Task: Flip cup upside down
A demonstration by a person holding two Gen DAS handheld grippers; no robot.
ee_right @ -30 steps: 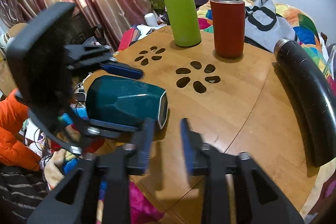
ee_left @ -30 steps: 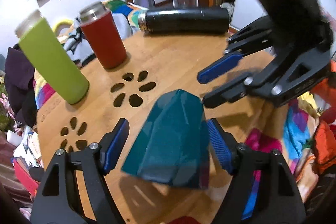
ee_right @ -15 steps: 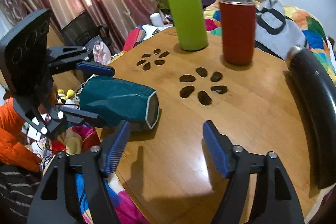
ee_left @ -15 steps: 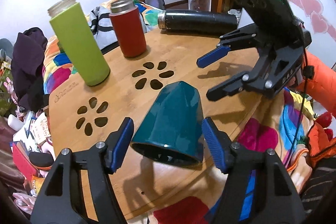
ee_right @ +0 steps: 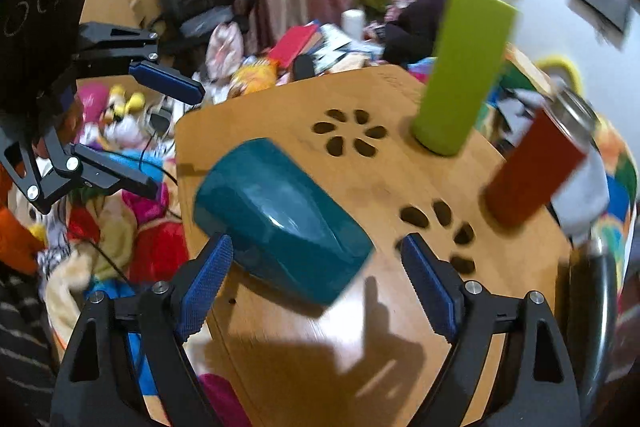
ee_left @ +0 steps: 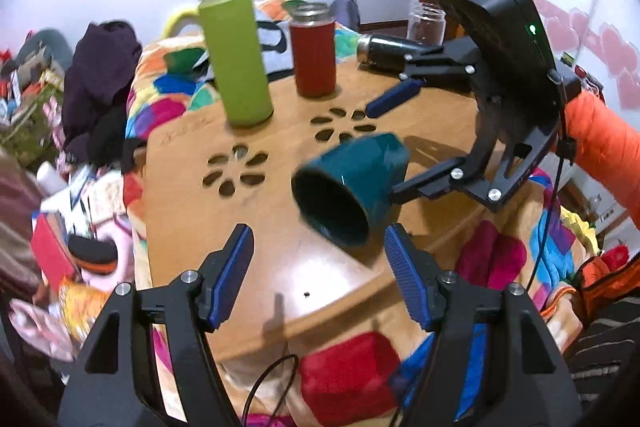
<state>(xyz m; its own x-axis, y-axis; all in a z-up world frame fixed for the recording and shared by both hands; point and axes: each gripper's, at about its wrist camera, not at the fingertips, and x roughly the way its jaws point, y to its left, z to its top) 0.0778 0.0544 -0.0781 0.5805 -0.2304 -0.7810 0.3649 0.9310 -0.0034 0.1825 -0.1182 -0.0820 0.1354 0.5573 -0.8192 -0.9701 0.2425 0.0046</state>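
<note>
On the wooden desk (ee_left: 248, 227), the teal cup (ee_left: 352, 187) now lies on its side, released. The left claw (ee_left: 320, 267) has withdrawn, wide open. The right claw (ee_right: 316, 283), also wide, now straddles the cup's base; flip incomplete.

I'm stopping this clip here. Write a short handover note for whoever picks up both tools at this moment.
Left tool: open, holding nothing, just short of the cup's mouth.
Right tool: open, straddling the cup's wide end, not closed on it.
Teal cup: on its side on the wooden table, mouth toward the left tool.
Done: nothing yet.
Left: grip the cup and stand it mouth-down.
</note>
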